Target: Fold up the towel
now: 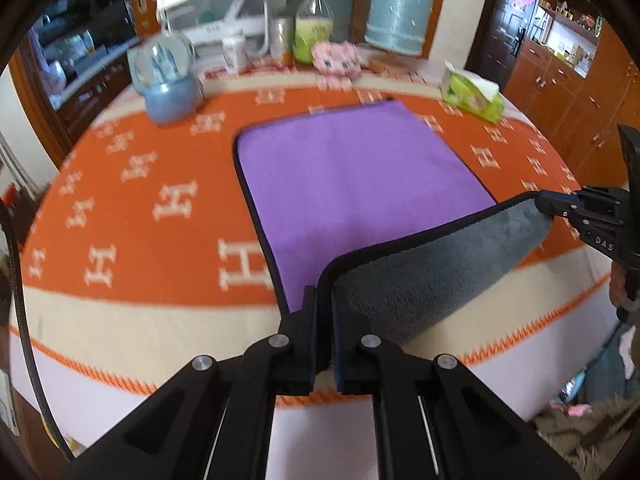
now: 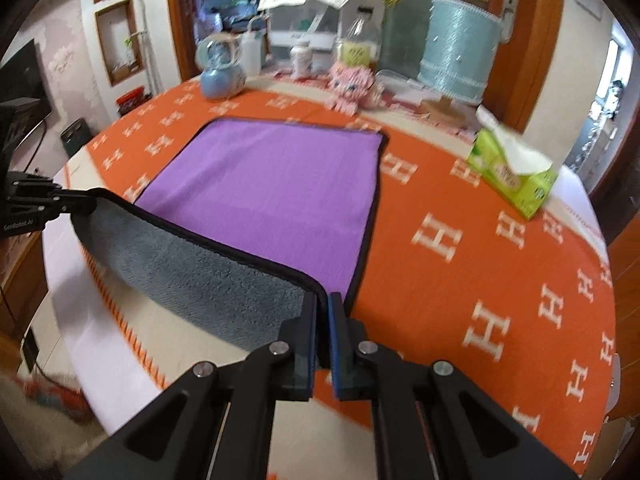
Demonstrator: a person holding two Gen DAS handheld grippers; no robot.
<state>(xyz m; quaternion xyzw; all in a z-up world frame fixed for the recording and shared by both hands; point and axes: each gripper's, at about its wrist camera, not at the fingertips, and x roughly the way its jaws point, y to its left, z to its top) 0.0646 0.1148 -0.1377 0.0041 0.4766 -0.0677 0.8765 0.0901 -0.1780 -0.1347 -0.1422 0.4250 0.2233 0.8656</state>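
A towel (image 1: 352, 176), purple on top and grey underneath with a dark hem, lies on the orange tablecloth (image 1: 152, 184). Its near edge is lifted and curls up, showing the grey side (image 1: 432, 272). My left gripper (image 1: 324, 300) is shut on the near left corner. My right gripper (image 2: 323, 304) is shut on the near right corner of the towel (image 2: 272, 188). Each gripper shows in the other's view, the right one (image 1: 560, 208) at the far right, the left one (image 2: 76, 202) at the far left, both pinching the hem.
At the back of the table stand a snow globe (image 1: 166, 80), a bottle of yellow liquid (image 1: 314, 24), a pink toy (image 1: 336, 58), a pale blue lamp shade (image 1: 400, 12) and a green tissue box (image 1: 474, 94). Wooden cabinets (image 1: 560, 80) line the right wall.
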